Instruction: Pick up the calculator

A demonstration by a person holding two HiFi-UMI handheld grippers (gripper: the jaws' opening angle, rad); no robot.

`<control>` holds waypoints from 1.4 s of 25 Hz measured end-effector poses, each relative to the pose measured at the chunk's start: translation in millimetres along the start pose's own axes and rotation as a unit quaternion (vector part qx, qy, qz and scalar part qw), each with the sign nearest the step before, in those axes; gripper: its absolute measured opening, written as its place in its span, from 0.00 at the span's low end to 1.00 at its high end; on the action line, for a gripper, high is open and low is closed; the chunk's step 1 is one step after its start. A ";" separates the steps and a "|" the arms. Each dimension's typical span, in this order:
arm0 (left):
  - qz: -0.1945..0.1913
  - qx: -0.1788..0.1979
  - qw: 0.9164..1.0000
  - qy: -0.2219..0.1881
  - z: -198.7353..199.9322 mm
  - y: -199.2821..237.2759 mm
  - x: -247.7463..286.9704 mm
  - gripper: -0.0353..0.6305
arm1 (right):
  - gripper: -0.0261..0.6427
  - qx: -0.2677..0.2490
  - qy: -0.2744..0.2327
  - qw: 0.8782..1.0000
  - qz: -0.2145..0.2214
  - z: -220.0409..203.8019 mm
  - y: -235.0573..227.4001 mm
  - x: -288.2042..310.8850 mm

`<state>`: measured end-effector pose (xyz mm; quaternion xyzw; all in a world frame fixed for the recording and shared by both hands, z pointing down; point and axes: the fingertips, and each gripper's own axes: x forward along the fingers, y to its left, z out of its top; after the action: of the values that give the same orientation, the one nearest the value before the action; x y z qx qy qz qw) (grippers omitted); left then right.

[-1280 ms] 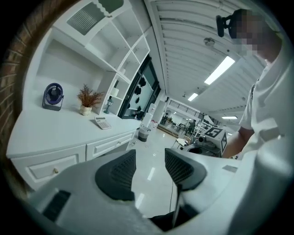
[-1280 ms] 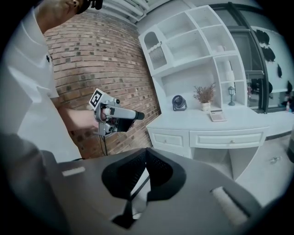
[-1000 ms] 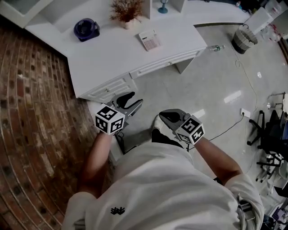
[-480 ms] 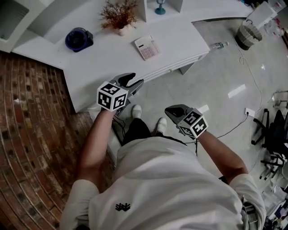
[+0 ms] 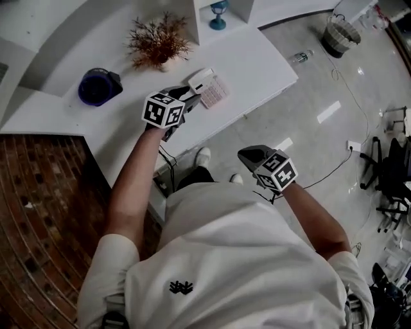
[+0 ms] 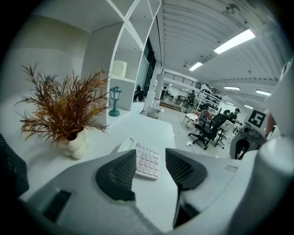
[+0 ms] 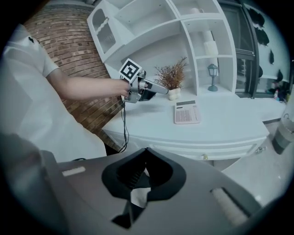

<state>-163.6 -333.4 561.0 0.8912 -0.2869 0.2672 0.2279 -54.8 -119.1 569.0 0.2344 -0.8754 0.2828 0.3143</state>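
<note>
A white calculator (image 5: 210,88) with pale pink keys lies flat on the white desk (image 5: 257,61). My left gripper (image 5: 187,97) hovers just short of its near edge, jaws open, nothing between them. In the left gripper view the calculator (image 6: 143,158) lies straight ahead between the open jaws of the left gripper (image 6: 150,167). My right gripper (image 5: 247,155) hangs low over the floor, off the desk, jaws shut and empty. The right gripper view shows the right gripper (image 7: 146,156) shut, with the calculator (image 7: 186,113) far ahead and the left gripper (image 7: 154,90) beside it.
A dried plant in a white vase (image 5: 158,45) stands behind the calculator, a dark blue round object (image 5: 97,87) to its left. A small teal lantern (image 5: 218,15) sits on the shelf unit. Brick floor (image 5: 38,212) lies left, pale tiles (image 5: 308,109) and office chairs right.
The person has stepped closer to the desk. My left gripper has reached forward over the desk edge up to the calculator. The right gripper has stayed low by the body.
</note>
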 end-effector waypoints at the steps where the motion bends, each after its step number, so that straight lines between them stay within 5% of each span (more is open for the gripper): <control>1: -0.006 0.001 1.000 0.007 2.0 12.2 8.6 0.35 | 0.06 0.006 0.000 1.000 -0.007 6.7 -4.9 5.5; 7: -0.042 0.022 0.998 0.050 6.5 60.1 57.0 0.37 | 0.06 0.051 0.002 0.998 -0.048 27.6 -25.1 29.0; 18: -0.085 0.019 0.992 0.095 -11.7 83.0 116.2 0.38 | 0.06 0.122 0.015 0.989 -0.087 23.3 -38.0 43.6; 26: -0.111 -0.024 0.988 0.102 -19.1 82.7 129.0 0.27 | 0.06 0.140 0.019 0.985 -0.102 17.5 -43.3 37.9; 35: -0.141 -0.088 0.984 0.057 1.5 64.9 111.5 0.15 | 0.06 0.133 0.015 0.987 -0.091 9.7 -45.2 29.9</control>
<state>-127.0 -425.2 644.0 0.8824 -0.1673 0.2567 0.3570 -53.0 -165.3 599.0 0.3485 -0.8000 0.3706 0.3182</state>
